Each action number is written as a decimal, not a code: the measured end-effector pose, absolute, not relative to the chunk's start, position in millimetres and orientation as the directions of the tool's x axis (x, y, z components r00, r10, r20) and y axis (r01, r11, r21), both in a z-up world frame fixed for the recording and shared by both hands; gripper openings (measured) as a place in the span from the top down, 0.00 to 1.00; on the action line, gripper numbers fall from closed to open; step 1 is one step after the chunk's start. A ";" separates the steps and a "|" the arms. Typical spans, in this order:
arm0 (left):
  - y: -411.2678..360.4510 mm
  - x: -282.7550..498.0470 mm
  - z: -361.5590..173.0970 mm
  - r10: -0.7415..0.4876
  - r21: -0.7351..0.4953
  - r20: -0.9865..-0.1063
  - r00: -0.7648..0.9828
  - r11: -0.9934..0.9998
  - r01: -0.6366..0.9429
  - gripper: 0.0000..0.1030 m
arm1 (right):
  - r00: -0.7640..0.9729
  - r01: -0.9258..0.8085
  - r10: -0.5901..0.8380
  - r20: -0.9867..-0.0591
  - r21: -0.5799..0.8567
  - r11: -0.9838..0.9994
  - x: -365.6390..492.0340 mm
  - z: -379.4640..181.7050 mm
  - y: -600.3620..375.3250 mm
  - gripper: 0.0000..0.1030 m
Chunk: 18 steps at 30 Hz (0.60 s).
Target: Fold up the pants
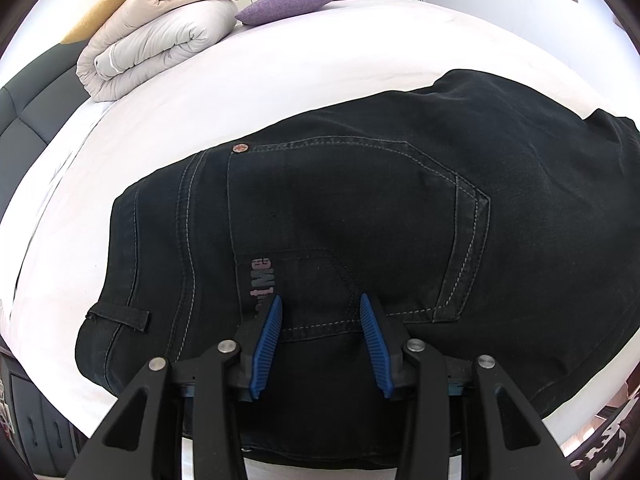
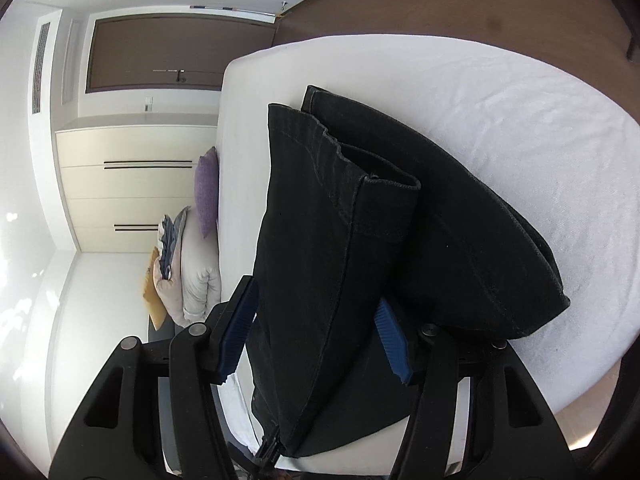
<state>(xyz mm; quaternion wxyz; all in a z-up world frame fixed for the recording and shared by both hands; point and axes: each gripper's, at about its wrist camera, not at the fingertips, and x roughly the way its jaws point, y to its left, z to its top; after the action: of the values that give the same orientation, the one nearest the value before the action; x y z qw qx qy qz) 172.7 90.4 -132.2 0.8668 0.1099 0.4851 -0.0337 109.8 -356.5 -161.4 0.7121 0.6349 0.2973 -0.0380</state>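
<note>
Pants (image 1: 360,208): black denim, lying on the white bed (image 1: 280,80); seat and back pocket face up in the left wrist view.
Leg ends (image 2: 340,184): 2 hemmed cuffs, 1 stacked on the other in the right wrist view; the upper one stands raised off the sheet.
Left tongs (image 1: 320,308): spread, pads over the waistband stitching near the back pocket; no cloth is pinched between them. Whether the tips press on the denim cannot be told.
Right tongs (image 2: 320,328): spread, with the raised leg passing between the pads; the pads do not appear to press on it.
Step in hand: judged as the lengthwise fold, with the legs brought over toward the seat and the cuff end at the point of release.
Next move: likely calls for clearing the right tongs from the cloth, then flattening or aligning the cuffs against the waistband while the left tongs steady the seat.
Writing: pink lettering (image 1: 260,284) beside the pocket, partly hidden by 1 pad; unreadable.
Hardware: 1 copper rivet (image 1: 240,148) at the pocket corner.
</note>
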 end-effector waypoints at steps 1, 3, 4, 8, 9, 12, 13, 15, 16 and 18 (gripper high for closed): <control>90.8 172.4 -132.3 0.047 0.156 -0.848 0.528 0.974 0.164 0.57 | 0.830 0.425 0.317 -0.459 0.888 0.176 109.5 -162.0 -356.9 0.46; 91.9 171.8 -132.5 0.044 0.153 -0.847 0.530 0.975 0.163 0.57 | 0.842 0.421 0.302 -0.447 0.894 0.152 100.2 -160.1 -367.3 0.53; 92.2 171.8 -132.7 0.043 0.152 -0.847 0.531 0.975 0.163 0.57 | 0.848 0.419 0.293 -0.441 0.897 0.139 97.4 -160.8 -370.0 0.57; 93.2 172.0 -133.7 0.040 0.148 -0.845 0.533 0.976 0.161 0.58 | 0.842 0.435 0.278 -0.463 0.886 0.159 96.4 -163.8 -373.4 0.73; 93.3 171.5 -133.3 0.039 0.147 -0.845 0.534 0.976 0.160 0.58 | 0.841 0.437 0.276 -0.465 0.885 0.160 96.0 -165.8 -374.0 0.80; 93.7 171.9 -134.0 0.039 0.146 -0.845 0.534 0.976 0.159 0.58 | 0.835 0.448 0.273 -0.478 0.878 0.166 84.7 -167.2 -376.1 0.95; 94.3 172.1 -134.3 0.039 0.145 -0.845 0.534 0.977 0.158 0.58 | 0.830 0.453 0.271 -0.487 0.873 0.182 83.4 -166.2 -375.9 0.97; 94.2 172.2 -134.4 0.039 0.144 -0.845 0.533 0.977 0.157 0.58 | 0.823 0.458 0.255 -0.507 0.859 0.231 82.5 -160.4 -374.0 0.98; 93.8 172.5 -134.1 0.038 0.143 -0.846 0.532 0.977 0.156 0.58 | 0.820 0.463 0.247 -0.517 0.852 0.244 82.0 -158.9 -373.6 0.98; 94.4 172.9 -133.6 0.035 0.137 -0.847 0.530 0.978 0.155 0.58 | 0.811 0.479 0.232 -0.538 0.837 0.265 78.9 -156.5 -372.9 0.98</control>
<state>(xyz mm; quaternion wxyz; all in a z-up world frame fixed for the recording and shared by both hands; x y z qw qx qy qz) 172.9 94.4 -133.6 0.8692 0.0981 0.4835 -0.0344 78.9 -372.9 -156.5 0.7382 0.6003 0.2962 -0.0836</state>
